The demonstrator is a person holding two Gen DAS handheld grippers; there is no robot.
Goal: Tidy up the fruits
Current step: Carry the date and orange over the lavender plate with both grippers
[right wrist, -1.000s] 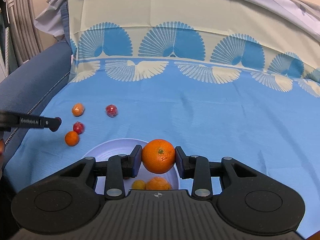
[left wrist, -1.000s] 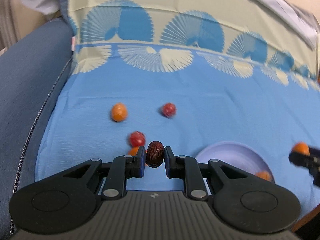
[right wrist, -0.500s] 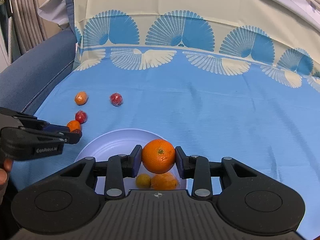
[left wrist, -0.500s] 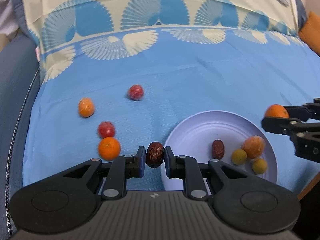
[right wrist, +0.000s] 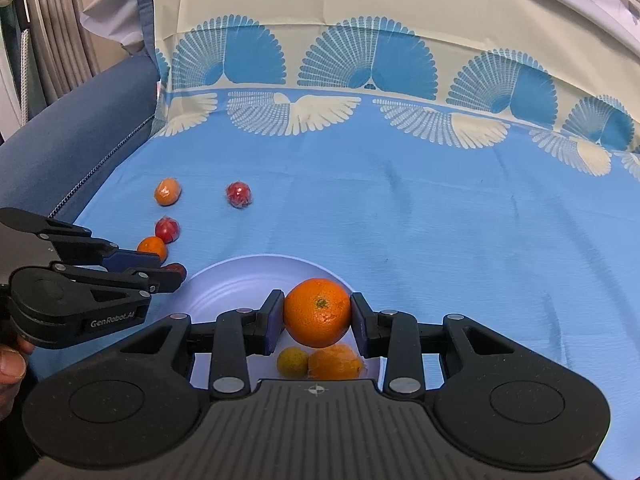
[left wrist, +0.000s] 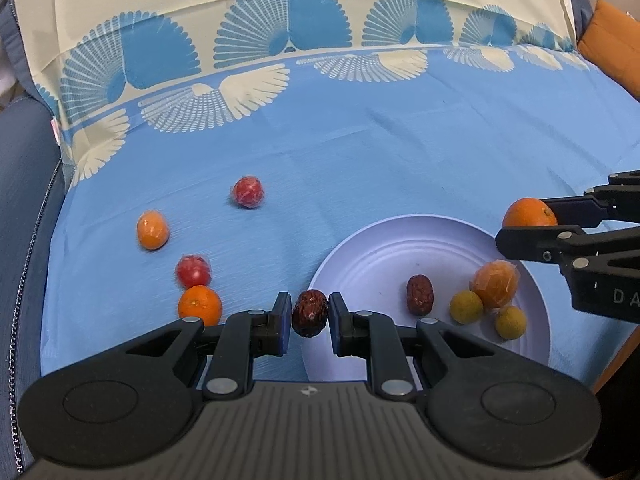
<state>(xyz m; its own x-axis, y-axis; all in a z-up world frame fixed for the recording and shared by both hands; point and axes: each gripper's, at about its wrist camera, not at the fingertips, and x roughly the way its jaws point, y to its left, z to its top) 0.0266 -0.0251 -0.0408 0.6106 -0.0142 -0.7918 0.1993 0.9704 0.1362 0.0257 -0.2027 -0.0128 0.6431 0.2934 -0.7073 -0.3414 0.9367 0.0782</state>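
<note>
Fruit scattered on the left of the blue cloth, two orange and two red ones, hasn't budged. Left gripper, clamped on a dark date, has swung over from that pile to the plate rim. Right gripper still pinches an orange above the plate, so both look about ready to drop.

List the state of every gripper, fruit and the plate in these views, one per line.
left gripper: shut on dark red date, at plate edge.
right gripper: shut on large orange, above plate.
plate: on blue cloth, holding five fruits.
second date: lying in plate.
four loose fruits, e.g. red one: resting on cloth, outside plate.
</note>
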